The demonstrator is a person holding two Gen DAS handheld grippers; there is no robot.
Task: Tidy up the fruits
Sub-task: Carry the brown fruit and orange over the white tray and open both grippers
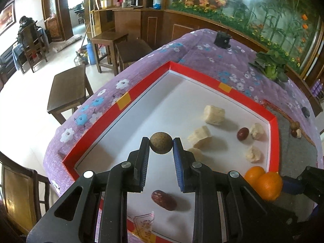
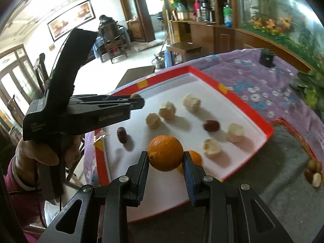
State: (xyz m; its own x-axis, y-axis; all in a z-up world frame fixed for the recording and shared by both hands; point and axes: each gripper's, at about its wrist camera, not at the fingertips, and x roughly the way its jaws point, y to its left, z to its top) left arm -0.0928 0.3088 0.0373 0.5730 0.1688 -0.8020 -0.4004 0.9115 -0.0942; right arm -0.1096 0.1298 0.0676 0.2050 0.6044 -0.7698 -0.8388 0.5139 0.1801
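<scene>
My left gripper (image 1: 161,144) is shut on a small brown round fruit (image 1: 161,143) and holds it above the red-rimmed white tray (image 1: 194,73). My right gripper (image 2: 165,158) is shut on an orange (image 2: 165,153) over the tray's near edge (image 2: 268,134). A second orange (image 2: 195,158) lies in the tray just behind it. In the tray lie several pale peeled fruit pieces (image 1: 213,114) (image 2: 191,102) and two dark red dates (image 1: 163,199) (image 1: 242,133). The left gripper (image 2: 139,101) shows from the side in the right wrist view.
The tray sits on a purple flowered cloth (image 1: 202,50). A few small brown fruits (image 2: 313,171) lie on the grey surface right of the tray. A leafy green vegetable (image 1: 271,64) and a small black object (image 1: 222,38) are at the far side. Wooden stools (image 1: 68,93) stand beside the table.
</scene>
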